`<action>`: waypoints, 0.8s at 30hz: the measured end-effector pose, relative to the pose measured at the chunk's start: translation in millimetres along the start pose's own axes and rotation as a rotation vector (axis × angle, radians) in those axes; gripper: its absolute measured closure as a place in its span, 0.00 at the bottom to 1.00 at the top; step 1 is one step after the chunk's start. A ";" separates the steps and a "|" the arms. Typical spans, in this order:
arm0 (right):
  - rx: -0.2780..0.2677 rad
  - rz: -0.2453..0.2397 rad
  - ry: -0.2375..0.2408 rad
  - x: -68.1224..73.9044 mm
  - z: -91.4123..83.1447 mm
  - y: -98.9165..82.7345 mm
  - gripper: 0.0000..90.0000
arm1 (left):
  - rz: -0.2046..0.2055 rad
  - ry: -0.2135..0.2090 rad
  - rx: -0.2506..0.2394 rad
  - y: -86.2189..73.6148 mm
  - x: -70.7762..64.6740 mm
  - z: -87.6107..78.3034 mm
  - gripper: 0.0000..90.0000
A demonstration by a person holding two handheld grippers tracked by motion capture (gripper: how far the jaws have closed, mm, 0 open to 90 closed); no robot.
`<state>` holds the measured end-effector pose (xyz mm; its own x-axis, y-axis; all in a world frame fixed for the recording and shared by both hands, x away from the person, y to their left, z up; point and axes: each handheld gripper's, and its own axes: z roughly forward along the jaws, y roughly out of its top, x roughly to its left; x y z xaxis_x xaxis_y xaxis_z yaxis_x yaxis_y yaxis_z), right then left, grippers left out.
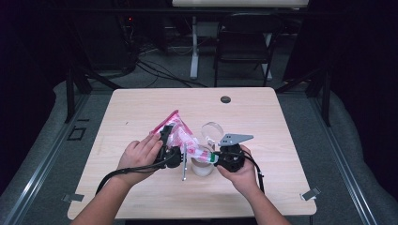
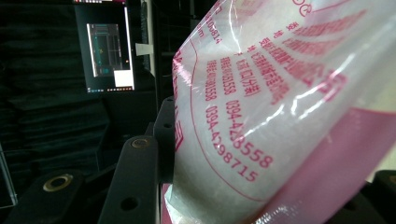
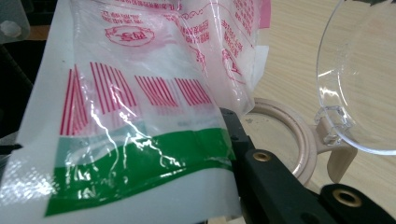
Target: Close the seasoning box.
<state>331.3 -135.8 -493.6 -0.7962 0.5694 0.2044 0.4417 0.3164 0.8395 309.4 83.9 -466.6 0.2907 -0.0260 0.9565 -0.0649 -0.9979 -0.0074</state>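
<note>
Plastic bag [image 1: 180,133] held between two hand-held grippers above a jar with a hinged clear lid [image 1: 212,130], centre of the high view. I work both grippers from a distance.

Left gripper [image 1: 165,140], left of centre in the high view: its jaws stand partly closed with the bag's pink-printed upper body between them; in the left gripper view the film [image 2: 280,116] fills the right half of the frame and lies against the black jaw at lower left. I judge it a grip on the bag.

Right gripper [image 1: 217,158], right of centre: jaws closed as far as they go on the bag's green-banded lower edge [image 3: 140,163], which sits at lower left of the right gripper view. The jar's rim [image 3: 299,135] and open lid [image 3: 369,70] lie just beyond, at right.

Handling, as I judge it: the bag is thin, soft film, glossy and likely slippery, and it sags and creases under its white contents. It gives no stiff edge, so I would hold it by the flat seam and the bunched neck, never mid-panel, where it could slip. The mouth hangs over the jar [image 1: 202,168] on the table [image 1: 141,108].
</note>
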 end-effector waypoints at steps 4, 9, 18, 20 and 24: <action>0.014 0.000 -0.006 -0.4 2.4 -0.8 1.00 | 0.002 -0.015 0.004 -0.6 -3.5 1.7 0.70; 0.015 0.010 -0.012 -0.9 4.3 -1.8 1.00 | 0.007 -0.011 0.006 -0.9 -6.1 1.8 0.70; 0.015 0.027 -0.007 -2.3 8.6 -1.9 1.00 | 0.009 -0.005 0.012 -2.2 -7.5 0.6 0.70; 0.015 0.029 -0.006 -2.6 9.0 -1.7 1.00 | 0.010 -0.007 0.014 -2.3 -7.3 0.0 0.70; 0.017 0.029 -0.005 -3.5 10.0 -1.5 1.00 | 0.020 0.009 0.011 -1.7 -6.8 -1.1 0.70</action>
<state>337.5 -130.7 -500.7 -0.7811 0.5821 0.2260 0.4715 0.3125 0.8246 306.5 85.8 -472.7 0.2810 -0.0455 0.9586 -0.0602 -0.9977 -0.0297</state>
